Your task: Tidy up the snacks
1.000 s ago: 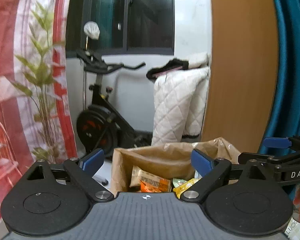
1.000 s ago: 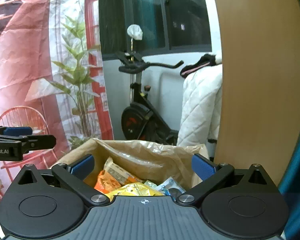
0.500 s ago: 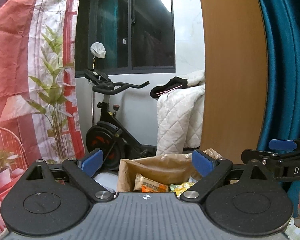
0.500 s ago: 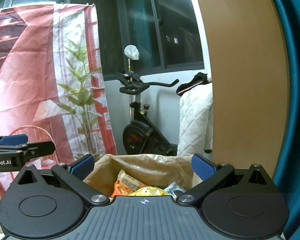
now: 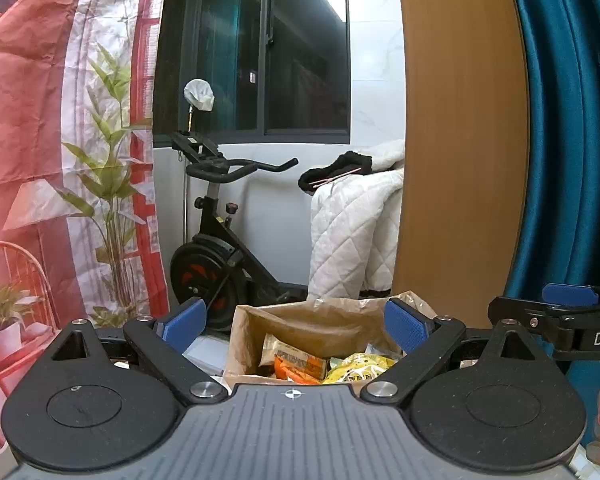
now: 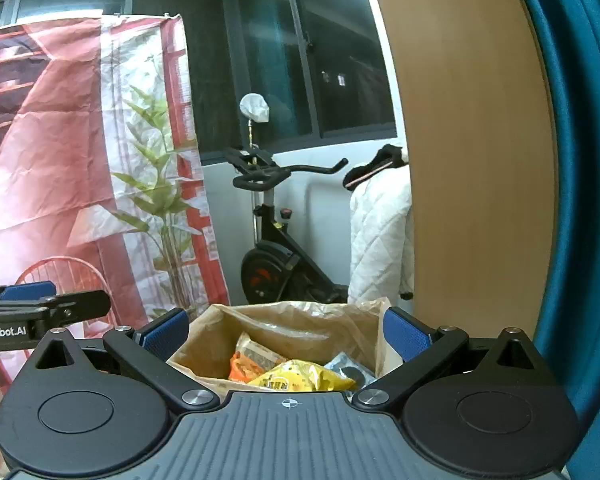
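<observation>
An open brown paper bag (image 5: 320, 328) stands ahead and below, holding several snack packets: an orange one (image 5: 296, 368), a yellow one (image 5: 356, 368) and a beige one. It also shows in the right wrist view (image 6: 284, 324), with the yellow packet (image 6: 300, 378) on top. My left gripper (image 5: 296, 326) is open and empty, raised above and short of the bag. My right gripper (image 6: 286, 332) is open and empty at the same height. Each gripper's side shows at the edge of the other's view.
An exercise bike (image 5: 216, 248) stands behind the bag. A white quilt (image 5: 356, 236) hangs to its right. A wooden panel (image 5: 460, 140) and a teal curtain (image 5: 572, 120) are at the right. A red printed backdrop (image 5: 60, 140) hangs at the left.
Both grippers have risen and tilted up, so the bag sits lower and smaller in both views. Both stay open and empty.
</observation>
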`<state>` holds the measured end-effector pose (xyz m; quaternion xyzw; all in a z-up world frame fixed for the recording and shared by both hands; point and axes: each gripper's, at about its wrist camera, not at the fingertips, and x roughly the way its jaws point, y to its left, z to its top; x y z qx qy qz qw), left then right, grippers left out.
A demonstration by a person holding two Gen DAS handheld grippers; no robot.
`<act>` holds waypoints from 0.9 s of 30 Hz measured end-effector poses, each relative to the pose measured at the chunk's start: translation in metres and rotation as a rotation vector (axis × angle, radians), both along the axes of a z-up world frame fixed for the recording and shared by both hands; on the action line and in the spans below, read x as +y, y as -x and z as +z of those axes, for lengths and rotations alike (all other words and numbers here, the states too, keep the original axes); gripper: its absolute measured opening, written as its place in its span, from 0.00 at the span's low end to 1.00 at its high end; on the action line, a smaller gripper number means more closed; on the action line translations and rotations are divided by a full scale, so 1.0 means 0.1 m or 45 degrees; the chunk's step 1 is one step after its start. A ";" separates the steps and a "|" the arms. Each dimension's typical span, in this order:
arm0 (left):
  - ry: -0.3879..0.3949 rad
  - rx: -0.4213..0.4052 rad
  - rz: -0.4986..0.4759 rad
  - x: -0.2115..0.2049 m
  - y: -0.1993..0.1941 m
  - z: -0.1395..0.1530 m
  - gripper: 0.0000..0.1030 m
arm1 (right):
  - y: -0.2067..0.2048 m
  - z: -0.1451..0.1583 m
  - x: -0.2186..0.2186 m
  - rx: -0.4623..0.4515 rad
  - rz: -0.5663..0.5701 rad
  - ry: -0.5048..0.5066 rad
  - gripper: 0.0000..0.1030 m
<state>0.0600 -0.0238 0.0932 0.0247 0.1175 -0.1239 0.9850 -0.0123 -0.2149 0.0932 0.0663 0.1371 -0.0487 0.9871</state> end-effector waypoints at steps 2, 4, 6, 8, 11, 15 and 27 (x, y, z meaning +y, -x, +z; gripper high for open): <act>0.001 0.000 0.006 0.00 0.02 0.00 0.94 | 0.02 0.00 0.00 0.002 -0.001 0.005 0.99; 0.004 0.002 0.013 0.01 0.03 0.00 0.94 | 0.03 -0.01 -0.03 0.006 -0.002 0.005 0.99; 0.006 0.005 0.018 0.02 0.04 0.00 0.94 | 0.07 -0.01 -0.05 0.011 -0.003 0.001 0.99; 0.002 0.008 0.026 0.02 0.05 0.01 0.94 | 0.07 -0.01 -0.06 0.016 -0.005 -0.001 0.99; -0.003 0.003 0.040 0.01 0.06 0.01 0.94 | 0.10 0.00 -0.07 0.017 -0.007 0.003 0.99; 0.002 0.006 0.052 0.01 0.06 0.02 0.94 | 0.07 0.01 -0.05 0.019 -0.002 0.003 0.99; -0.006 0.005 0.082 -0.05 0.08 0.03 0.94 | 0.03 0.04 -0.04 0.032 -0.005 0.015 0.99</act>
